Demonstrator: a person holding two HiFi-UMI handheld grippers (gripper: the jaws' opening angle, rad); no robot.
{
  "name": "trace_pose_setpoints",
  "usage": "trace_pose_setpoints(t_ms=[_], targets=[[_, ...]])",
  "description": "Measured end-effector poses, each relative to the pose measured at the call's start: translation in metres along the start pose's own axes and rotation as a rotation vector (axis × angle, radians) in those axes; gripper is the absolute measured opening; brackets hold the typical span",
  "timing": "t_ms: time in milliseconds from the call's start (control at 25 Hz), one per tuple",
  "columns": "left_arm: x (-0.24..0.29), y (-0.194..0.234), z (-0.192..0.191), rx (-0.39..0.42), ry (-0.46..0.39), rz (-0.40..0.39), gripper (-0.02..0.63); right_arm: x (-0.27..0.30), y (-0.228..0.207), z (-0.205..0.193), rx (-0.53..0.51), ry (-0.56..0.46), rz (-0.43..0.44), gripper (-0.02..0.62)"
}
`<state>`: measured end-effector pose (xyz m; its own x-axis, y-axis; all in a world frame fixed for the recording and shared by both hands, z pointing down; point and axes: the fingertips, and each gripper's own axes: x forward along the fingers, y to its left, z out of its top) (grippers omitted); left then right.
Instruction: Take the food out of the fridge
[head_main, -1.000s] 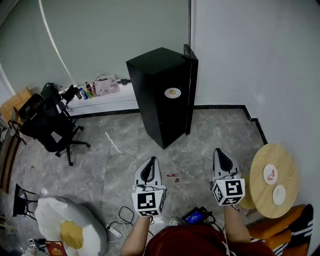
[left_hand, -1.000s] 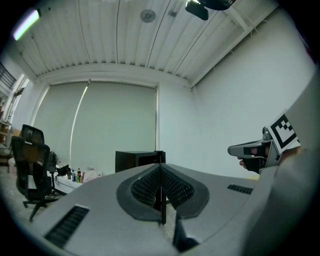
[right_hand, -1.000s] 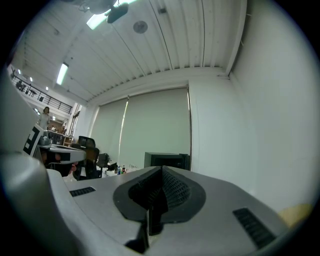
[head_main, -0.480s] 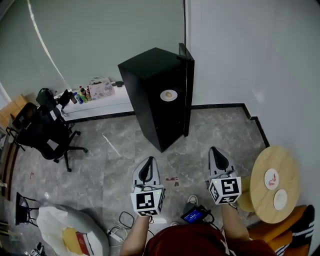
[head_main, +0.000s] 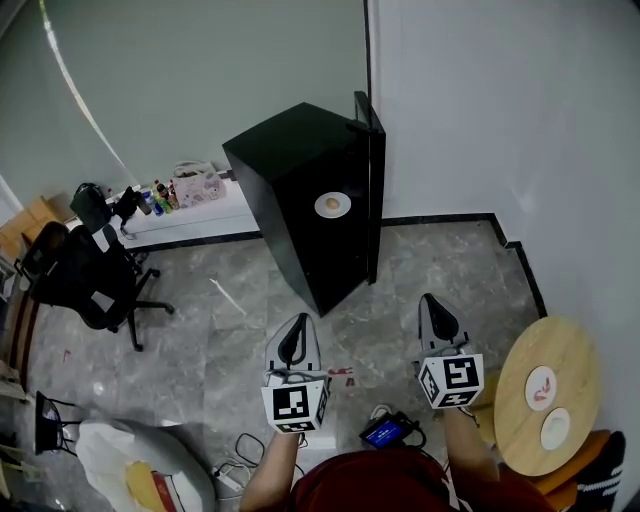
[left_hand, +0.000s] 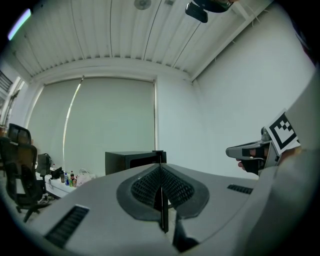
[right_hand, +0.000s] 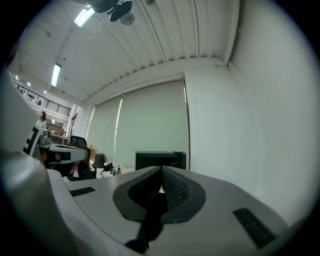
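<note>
Nearest, at the person's feet, a small device with a lit blue screen (head_main: 385, 432) lies on the grey marble floor among cables; its screen is too small to read. Just beyond it the left gripper (head_main: 298, 322) and the right gripper (head_main: 432, 305) are held level, side by side and apart, both pointing at the fridge. Each carries a cube with black-and-white square markers, which hold patterns and no letters. In the left gripper view the jaws are clenched together with nothing between them. The right gripper view shows the same: pads pressed tight, empty.

At the near right stands a round wooden table (head_main: 560, 350) with two small white discs on it, one with a red mark (head_main: 541, 386) and one plain (head_main: 555, 429).

Farther off, ahead of both grippers, stands the tall black fridge (head_main: 290, 150), its door (head_main: 376, 190) swung open and seen edge-on at the right. The food (head_main: 333, 204), a pale brown piece on a white plate (head_main: 342, 209), sits in the dark open front, well apart from both grippers.

To the far left are a black office chair (head_main: 85, 275) and a low white ledge with bottles (head_main: 160, 195) and a patterned bag (head_main: 197, 184); their labels cannot be read.
</note>
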<state>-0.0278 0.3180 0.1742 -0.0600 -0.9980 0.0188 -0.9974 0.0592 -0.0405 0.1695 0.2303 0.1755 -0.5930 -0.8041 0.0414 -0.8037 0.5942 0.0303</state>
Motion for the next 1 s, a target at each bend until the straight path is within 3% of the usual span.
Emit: trace_pose_setpoints(t_ms=[680,1000], targets=[[0.101,-0.048,0.005,0.019,-0.016,0.024,0.014,0.062,-0.092,-0.006,0.018,-0.007,0.019,0.021],[0.132,-0.045,0.004,0.012,-0.016,0.066,0.014,0.097,-0.098,-0.004,0.000,-0.006,0.078,0.022]])
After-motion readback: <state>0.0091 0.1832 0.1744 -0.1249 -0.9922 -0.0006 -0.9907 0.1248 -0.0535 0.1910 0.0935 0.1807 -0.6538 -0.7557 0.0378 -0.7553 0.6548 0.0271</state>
